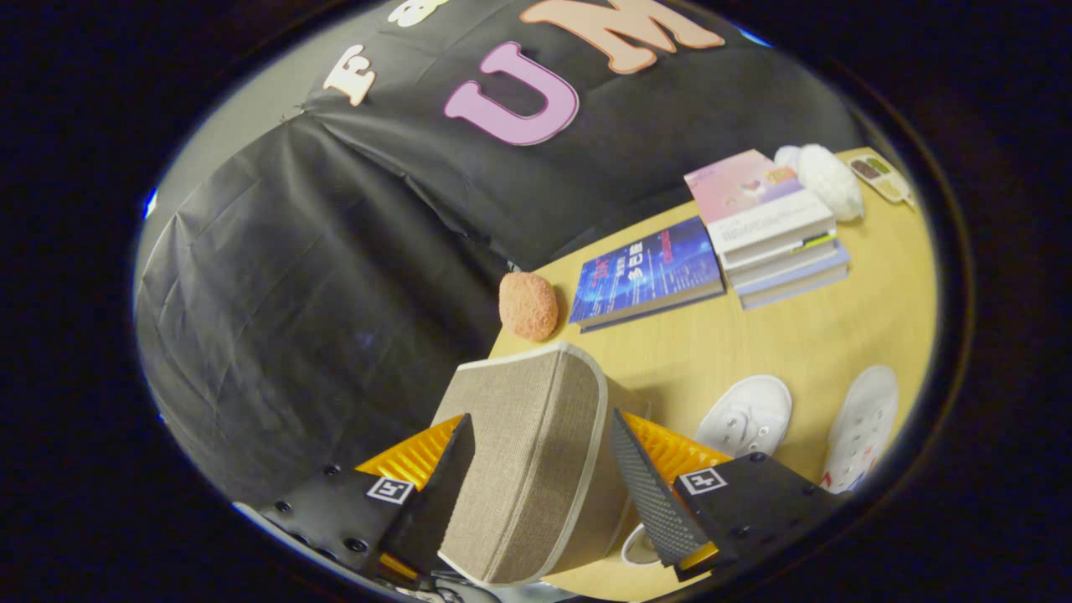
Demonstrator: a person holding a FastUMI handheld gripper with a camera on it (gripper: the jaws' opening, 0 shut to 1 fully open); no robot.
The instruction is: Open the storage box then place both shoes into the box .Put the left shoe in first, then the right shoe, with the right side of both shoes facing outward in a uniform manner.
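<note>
A beige fabric storage box lid (528, 452) with a pale trim stands between my two fingers, lifted off the wooden table (754, 343). My gripper (540, 419) is shut on it, one finger pressing on each side. Two white shoes lie on the table beyond my right finger, the nearer shoe (745, 414) just past the fingertip and the farther shoe (863, 423) to its right. The box's body is hidden behind the lid and my fingers. The whole view is tilted.
An orange fuzzy ball (528, 306) sits at the table's edge just beyond the lid. Farther back lie a blue book (649, 272), a stack of books (775, 230), a white fluffy thing (829, 180) and a small card (879, 176).
</note>
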